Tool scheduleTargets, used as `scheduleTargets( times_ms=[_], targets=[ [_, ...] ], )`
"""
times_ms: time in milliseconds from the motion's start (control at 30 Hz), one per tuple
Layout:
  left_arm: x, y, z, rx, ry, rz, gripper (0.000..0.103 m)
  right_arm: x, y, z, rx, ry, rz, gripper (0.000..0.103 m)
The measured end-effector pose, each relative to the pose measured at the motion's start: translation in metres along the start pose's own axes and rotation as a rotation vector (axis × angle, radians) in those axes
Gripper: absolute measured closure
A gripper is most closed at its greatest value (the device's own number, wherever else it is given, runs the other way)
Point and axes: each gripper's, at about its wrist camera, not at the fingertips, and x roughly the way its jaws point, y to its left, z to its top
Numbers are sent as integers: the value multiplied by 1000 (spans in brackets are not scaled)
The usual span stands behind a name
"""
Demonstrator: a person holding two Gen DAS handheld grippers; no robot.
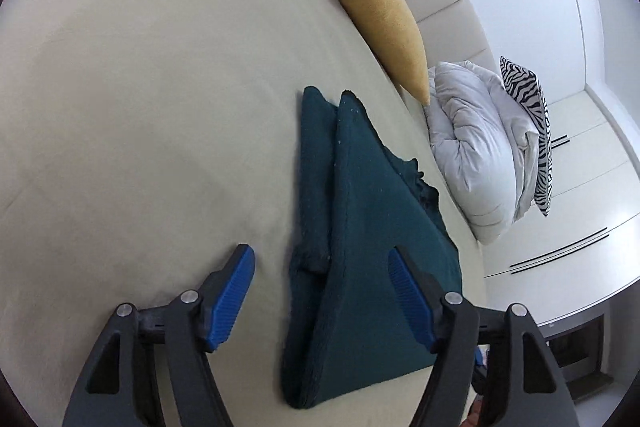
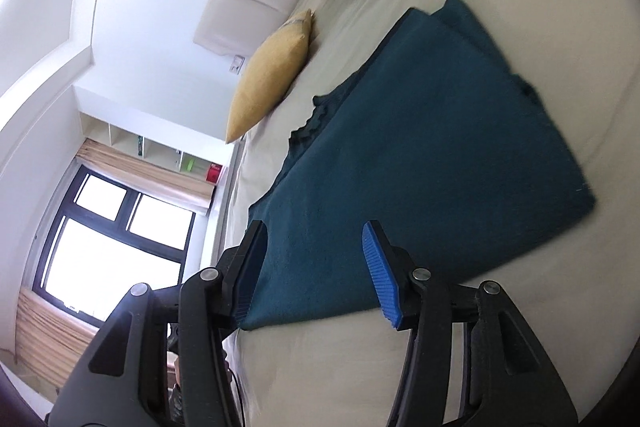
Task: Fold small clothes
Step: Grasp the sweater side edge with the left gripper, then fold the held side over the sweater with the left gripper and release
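A dark teal knitted garment (image 1: 368, 239) lies folded in layers on the cream bed sheet (image 1: 140, 107). My left gripper (image 1: 322, 259) is open, its blue pads on either side of the garment's near end, holding nothing. In the right wrist view the same garment (image 2: 420, 163) lies flat, with a frilled edge at its far left side. My right gripper (image 2: 314, 239) is open just above the garment's near edge, with the left finger at its corner.
A mustard cushion (image 1: 380, 23) leans at the padded headboard (image 1: 440, 3). A rolled white duvet (image 1: 476, 143) and a zebra-print cushion (image 1: 532, 123) lie beside it. White wardrobes (image 1: 580, 227) stand past the bed. A window (image 2: 112, 239) shows in the right wrist view.
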Motion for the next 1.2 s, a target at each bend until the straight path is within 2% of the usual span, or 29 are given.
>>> scheduleTargets(
  times_ms=[67,200,267,300,367,467,500,533,633,767,900,1033,1067,1200],
  targets=[
    [10,-2,9,-20,36,-31,22,16,5,-1,-7,30,13,54],
    [25,-10,15,8,93,-34,21,42,14,-8,-16,76,37,54],
    [29,-15,16,24,124,-58,29,52,20,-13,-26,102,43,54],
    [33,-16,16,21,146,-64,44,60,24,-14,-33,116,47,54],
    [38,-14,15,10,171,-56,56,72,31,-16,-48,136,55,54],
    [36,-11,13,8,163,-62,63,87,44,-19,-82,166,55,54],
    [35,-8,13,-2,158,-62,74,92,48,-20,-95,176,52,54],
    [33,-4,14,-15,154,-63,79,91,50,-22,-103,182,51,54],
    [30,2,14,-27,136,-70,82,105,57,-19,-123,203,38,54],
    [29,-10,12,40,113,-8,84,123,54,-16,-129,233,-2,54],
    [27,-39,9,163,100,90,85,140,32,-14,-85,280,-62,55],
    [27,-90,3,306,92,147,85,128,17,-5,1,249,39,55],
    [30,-106,0,339,97,151,86,121,13,-1,21,235,66,54],
    [55,-171,-19,437,118,130,86,100,0,19,49,199,87,54]
  ],
)
